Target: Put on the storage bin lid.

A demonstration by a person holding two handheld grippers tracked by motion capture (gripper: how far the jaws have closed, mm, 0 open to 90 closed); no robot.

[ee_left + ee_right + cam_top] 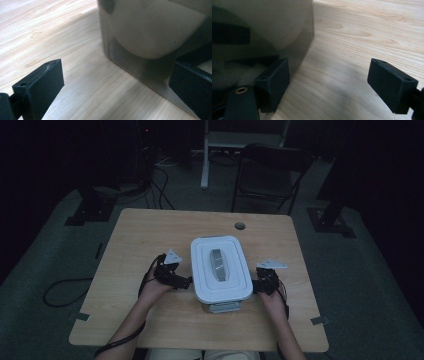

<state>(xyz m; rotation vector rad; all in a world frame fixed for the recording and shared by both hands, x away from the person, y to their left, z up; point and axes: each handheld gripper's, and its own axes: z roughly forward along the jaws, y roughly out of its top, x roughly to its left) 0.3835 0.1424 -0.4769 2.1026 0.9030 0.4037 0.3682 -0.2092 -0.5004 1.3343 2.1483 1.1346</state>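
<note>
A white plastic container (220, 270) with a flat lid and a grey handle (218, 265) stands on the wooden table (145, 235), near the front. My left gripper (186, 282) lies at its left side, held low over the table. In the left gripper view its jaws (117, 80) stand wide apart, with a lower corner of the container (150, 32) just ahead between them. My right gripper (255, 286) is at the container's right side. Its jaws (332, 72) are open too, one close by the container's translucent wall (262, 25), the other over bare wood.
A round cable hole (240, 226) sits in the table behind the container. Beyond the far edge stand a dark folding chair (270, 170) and a white stand (205, 165). Cables (65, 290) lie on the grey floor at the left.
</note>
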